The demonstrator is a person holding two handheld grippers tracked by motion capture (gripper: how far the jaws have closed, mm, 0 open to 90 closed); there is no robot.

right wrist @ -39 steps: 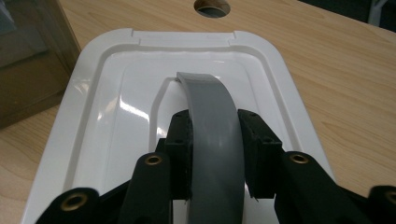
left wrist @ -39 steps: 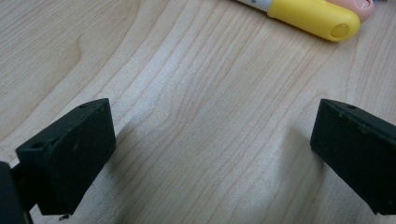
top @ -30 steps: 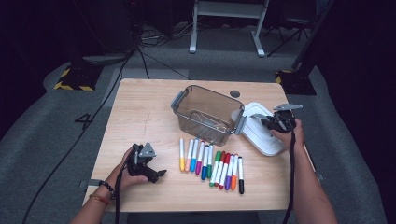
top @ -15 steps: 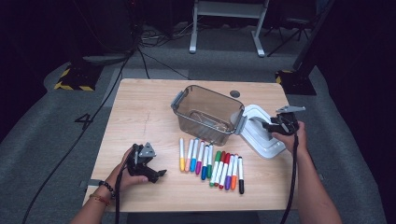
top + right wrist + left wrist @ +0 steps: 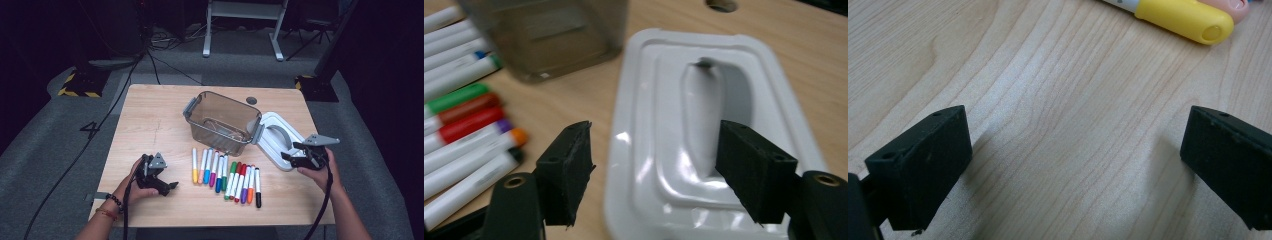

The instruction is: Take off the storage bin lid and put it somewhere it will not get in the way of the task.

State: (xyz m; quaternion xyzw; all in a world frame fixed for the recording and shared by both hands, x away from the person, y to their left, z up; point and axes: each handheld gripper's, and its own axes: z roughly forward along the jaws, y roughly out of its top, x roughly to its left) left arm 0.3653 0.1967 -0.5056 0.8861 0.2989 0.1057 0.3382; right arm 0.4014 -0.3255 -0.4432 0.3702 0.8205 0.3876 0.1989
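The right gripper [image 5: 295, 152] hovers at the near edge of the white lid [image 5: 272, 140], which lies flat on the table [image 5: 150, 115] at about four o'clock from the clear bin [image 5: 222, 120], touching the bin's right latch. Its jaws have just been opening and now stand wide apart over the lid, with nothing pinched between them; in the right gripper view the lid's recessed handle [image 5: 716, 115] lies between and beyond the pads.

The left gripper [image 5: 167, 186] rests low at seven o'clock on the table, jaws spread over bare wood and empty, with the yellow marker [image 5: 1178, 15] just past them at one o'clock.

The markers [image 5: 225, 175] lie in a row at six o'clock from the bin, side by side and touching.

What could go wrong: the lid sits close to the table's right edge, so a careless sweep of the right hand on its way to the markers could nudge it off. The markers are round and packed tightly, so pinching one from the middle of the row would likely roll or drag its neighbours. The bin is light and open, and a marker dropped against its rim could tip out or shove it.

Count: two grippers, one bin, one lid, and ten markers as far as I can tell from the high view.
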